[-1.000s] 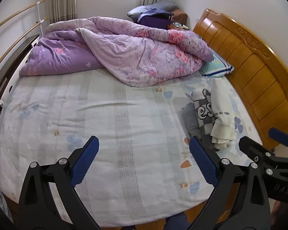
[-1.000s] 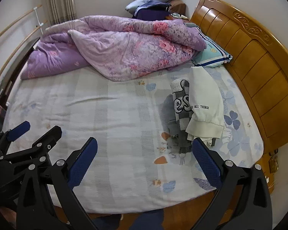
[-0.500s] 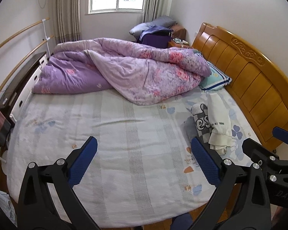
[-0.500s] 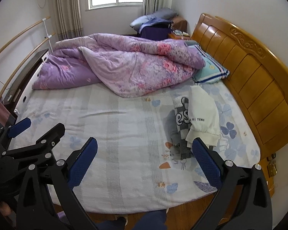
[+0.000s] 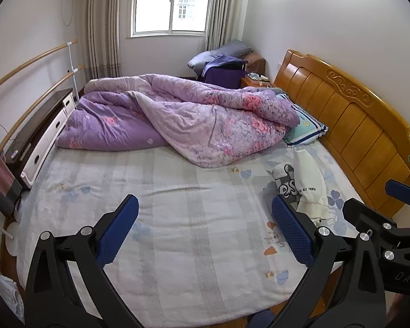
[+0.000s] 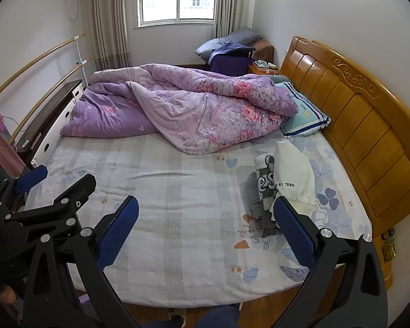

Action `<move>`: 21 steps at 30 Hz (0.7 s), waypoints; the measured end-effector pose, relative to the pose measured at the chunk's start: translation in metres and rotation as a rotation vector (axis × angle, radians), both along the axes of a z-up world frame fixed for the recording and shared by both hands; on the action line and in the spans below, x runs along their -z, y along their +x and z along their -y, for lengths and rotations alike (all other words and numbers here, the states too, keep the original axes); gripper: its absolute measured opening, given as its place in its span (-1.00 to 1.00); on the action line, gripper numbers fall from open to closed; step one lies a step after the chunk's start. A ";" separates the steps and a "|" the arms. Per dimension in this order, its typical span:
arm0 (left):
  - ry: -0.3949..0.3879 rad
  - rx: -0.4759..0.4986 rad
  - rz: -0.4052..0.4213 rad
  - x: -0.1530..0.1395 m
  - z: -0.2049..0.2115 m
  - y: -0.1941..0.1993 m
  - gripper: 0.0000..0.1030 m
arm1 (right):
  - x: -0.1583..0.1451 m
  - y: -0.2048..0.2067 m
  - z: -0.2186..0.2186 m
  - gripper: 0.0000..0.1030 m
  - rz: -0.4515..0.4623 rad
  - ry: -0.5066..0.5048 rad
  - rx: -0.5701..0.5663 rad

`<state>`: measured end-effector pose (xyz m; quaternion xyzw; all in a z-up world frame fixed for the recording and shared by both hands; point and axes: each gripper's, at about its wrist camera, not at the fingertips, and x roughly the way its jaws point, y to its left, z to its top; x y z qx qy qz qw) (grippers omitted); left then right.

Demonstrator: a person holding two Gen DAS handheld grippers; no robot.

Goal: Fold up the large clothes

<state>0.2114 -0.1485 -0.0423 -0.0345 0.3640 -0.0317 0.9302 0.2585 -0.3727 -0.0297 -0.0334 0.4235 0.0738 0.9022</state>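
home bedroom | bed [image 5: 177, 218] | quilt [image 5: 194, 120] | wooden headboard [image 5: 355, 125] | curtained window [image 5: 172, 2]

The left gripper [image 5: 205, 227] is held above the near edge of the bed [image 5: 177, 218], its two blue-padded fingers [image 5: 117, 229] spread wide with nothing between them. The right gripper [image 6: 206, 228] hangs just beside it over the same edge, its jaws likewise gaping and empty. Each gripper shows in the other's view, the two side by side but apart, both pointing across the bed towards its far edge.
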 end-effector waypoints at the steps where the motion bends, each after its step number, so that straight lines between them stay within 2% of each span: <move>1: 0.000 0.001 0.003 -0.001 0.000 -0.001 0.90 | -0.001 -0.002 0.000 0.85 0.001 0.004 0.002; 9: 0.005 -0.005 0.035 -0.011 -0.006 -0.011 0.90 | -0.009 -0.011 -0.003 0.85 0.016 0.007 -0.007; 21: -0.001 -0.019 0.037 -0.018 -0.011 -0.013 0.90 | -0.013 -0.015 -0.008 0.85 0.021 0.003 -0.024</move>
